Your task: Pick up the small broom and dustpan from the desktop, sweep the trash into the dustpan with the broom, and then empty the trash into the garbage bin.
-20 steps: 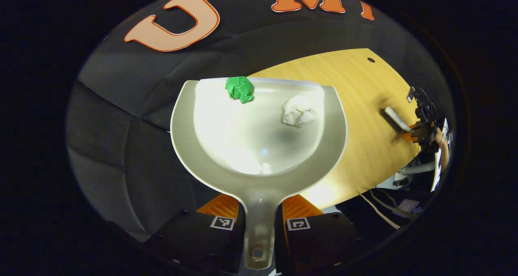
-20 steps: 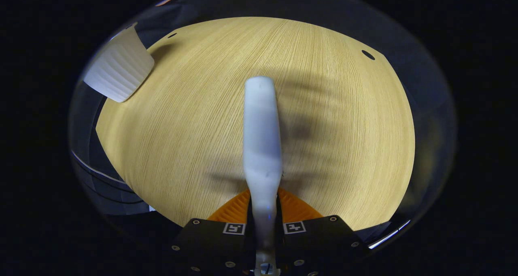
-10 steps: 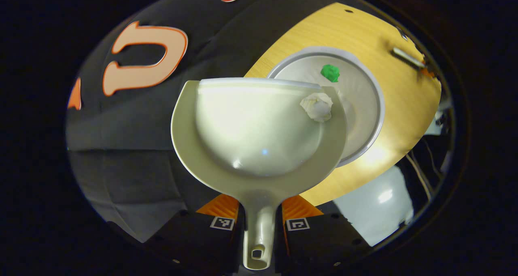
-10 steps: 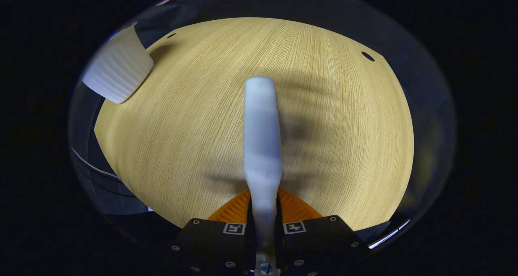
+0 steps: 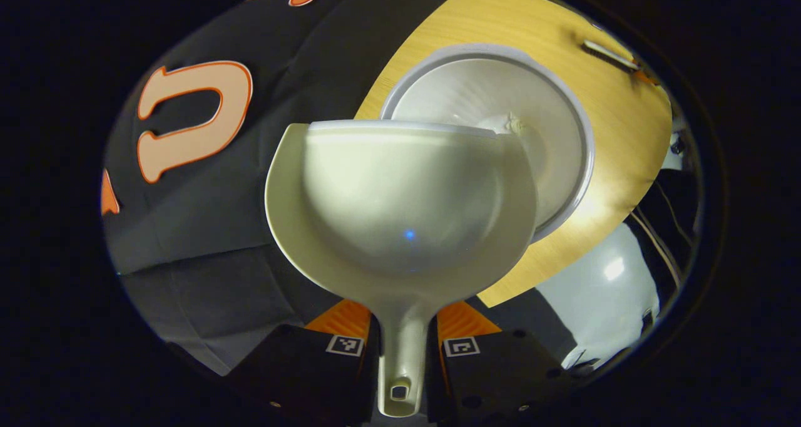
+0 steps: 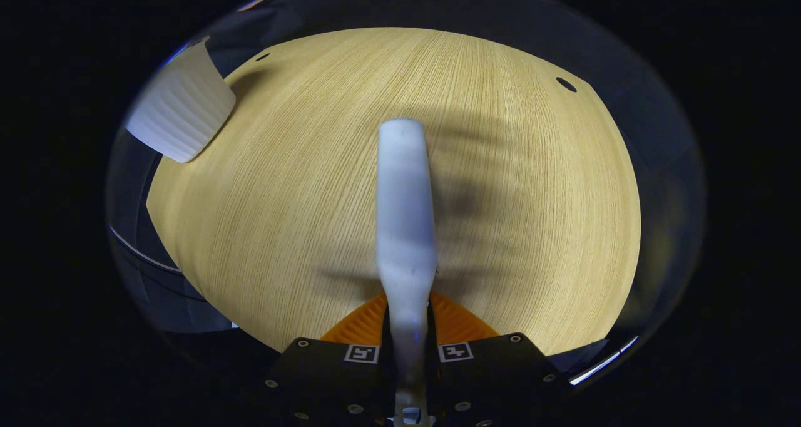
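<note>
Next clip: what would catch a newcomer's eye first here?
The pale dustpan, gripped by its handle in the left hand-held gripper, hangs tipped over the white garbage bin, a white paper wad at its lip. In the right gripper view, the small broom juts over the wooden desktop.

Wooden desktop [image 6: 488, 183], light grain, small dark holes near its far edge. White ribbed garbage bin [image 6: 181, 111] stands on it at a corner, rim [image 5: 582, 139] round.
</note>
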`<state>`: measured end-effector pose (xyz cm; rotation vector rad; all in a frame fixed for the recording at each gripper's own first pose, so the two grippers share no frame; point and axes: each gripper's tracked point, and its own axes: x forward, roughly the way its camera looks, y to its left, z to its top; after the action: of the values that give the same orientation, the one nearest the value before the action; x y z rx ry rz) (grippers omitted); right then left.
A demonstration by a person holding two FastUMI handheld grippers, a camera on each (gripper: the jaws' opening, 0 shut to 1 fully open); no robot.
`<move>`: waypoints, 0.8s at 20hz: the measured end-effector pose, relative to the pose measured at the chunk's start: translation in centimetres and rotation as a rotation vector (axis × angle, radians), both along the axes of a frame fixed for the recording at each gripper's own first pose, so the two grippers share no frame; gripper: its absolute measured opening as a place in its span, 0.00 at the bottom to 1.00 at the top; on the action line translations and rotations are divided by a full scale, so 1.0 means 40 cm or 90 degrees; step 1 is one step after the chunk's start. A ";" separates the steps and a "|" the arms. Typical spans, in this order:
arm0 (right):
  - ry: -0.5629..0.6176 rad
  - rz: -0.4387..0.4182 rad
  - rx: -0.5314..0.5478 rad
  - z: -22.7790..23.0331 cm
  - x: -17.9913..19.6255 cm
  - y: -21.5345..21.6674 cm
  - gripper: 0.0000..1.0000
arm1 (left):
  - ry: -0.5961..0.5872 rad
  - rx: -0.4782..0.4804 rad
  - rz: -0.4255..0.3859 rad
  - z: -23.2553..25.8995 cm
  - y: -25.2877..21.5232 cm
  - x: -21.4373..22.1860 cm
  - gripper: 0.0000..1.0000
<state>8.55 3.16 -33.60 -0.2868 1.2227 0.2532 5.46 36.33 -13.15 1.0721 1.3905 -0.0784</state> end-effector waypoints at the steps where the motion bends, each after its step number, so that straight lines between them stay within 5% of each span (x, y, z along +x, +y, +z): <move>1: 0.001 0.000 0.001 -0.005 0.010 -0.009 0.19 | -0.013 -0.026 0.021 -0.004 -0.001 0.000 0.32; 5: 0.006 0.000 0.000 -0.014 0.032 -0.026 0.19 | -0.100 -0.111 0.110 -0.015 -0.010 -0.005 0.32; 9: 0.001 -0.003 -0.009 -0.010 0.035 -0.022 0.19 | -0.240 -0.257 0.204 -0.007 -0.079 0.026 0.32; 13: -0.004 -0.002 -0.013 0.011 0.004 0.006 0.19 | -0.343 -0.389 0.195 0.007 -0.243 0.085 0.32; 16: -0.010 0.005 -0.006 0.029 0.002 0.011 0.19 | -0.315 -0.512 0.188 0.001 -0.418 0.066 0.32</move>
<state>8.64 3.60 -32.44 -0.3019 1.2077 0.2518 8.11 19.60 -13.10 0.1853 0.9091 -0.1315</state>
